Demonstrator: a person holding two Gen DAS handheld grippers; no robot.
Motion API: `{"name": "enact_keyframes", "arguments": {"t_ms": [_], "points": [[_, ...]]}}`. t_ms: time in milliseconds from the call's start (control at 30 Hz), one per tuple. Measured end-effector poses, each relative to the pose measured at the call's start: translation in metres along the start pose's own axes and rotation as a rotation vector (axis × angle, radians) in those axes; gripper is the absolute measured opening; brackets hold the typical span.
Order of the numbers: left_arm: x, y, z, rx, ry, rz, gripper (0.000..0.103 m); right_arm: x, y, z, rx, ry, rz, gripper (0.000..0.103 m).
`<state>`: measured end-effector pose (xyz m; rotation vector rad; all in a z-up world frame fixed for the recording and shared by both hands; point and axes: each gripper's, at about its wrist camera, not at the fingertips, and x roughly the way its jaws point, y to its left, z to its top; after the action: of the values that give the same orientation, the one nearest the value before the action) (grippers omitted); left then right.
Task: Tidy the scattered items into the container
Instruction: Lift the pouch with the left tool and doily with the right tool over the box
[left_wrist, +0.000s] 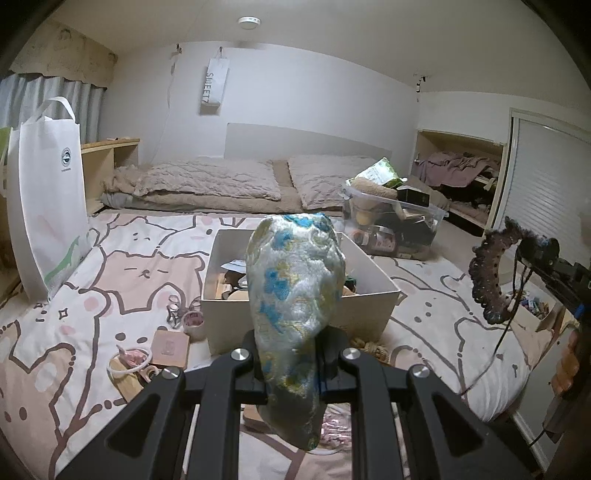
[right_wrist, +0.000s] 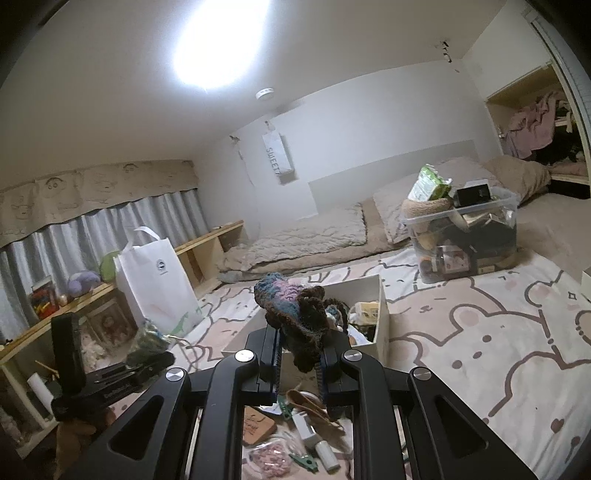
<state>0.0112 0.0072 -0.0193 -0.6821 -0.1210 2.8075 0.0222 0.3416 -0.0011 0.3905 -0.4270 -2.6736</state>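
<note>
Left gripper: matte black plastic frame, two angled arms spreading toward the near side, each with a long teardrop-shaped cut-out. Four round silver screw heads across the top of the linkage, two inner and two outer. Fingers black, square-edged.

Right gripper: same black frame, same four silver screws and cut-outs. Its fingers show blue edging along the inner faces. From the left gripper's camera it appears at far right as a blocky black body with a small blue fitting, a thin dark cable trailing below.
</note>
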Motion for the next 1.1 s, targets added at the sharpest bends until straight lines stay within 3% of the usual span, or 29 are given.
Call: {"name": "enact_keyframes", "arguments": {"t_ms": [267, 733, 933, 1100], "points": [[-0.003, -0.005, 0.015, -0.004, -0.020, -0.027, 0.017, 0.004, 0.017, 0.017, -0.023, -0.006, 0.070, 0.016], [0.000, -0.011, 0.091, 0.038, -0.135, -0.056, 0.017, 0.032, 0.050, 0.071, -0.098, -0.074, 0.160, 0.016], [0.019, -0.004, 0.115, 0.044, -0.157, -0.043, 0.017, 0.058, 0.052, 0.088, -0.099, -0.084, 0.176, 0.016], [0.050, 0.002, 0.115, 0.051, -0.132, -0.007, 0.017, 0.081, 0.047, 0.097, -0.093, -0.091, 0.171, 0.016]]}}
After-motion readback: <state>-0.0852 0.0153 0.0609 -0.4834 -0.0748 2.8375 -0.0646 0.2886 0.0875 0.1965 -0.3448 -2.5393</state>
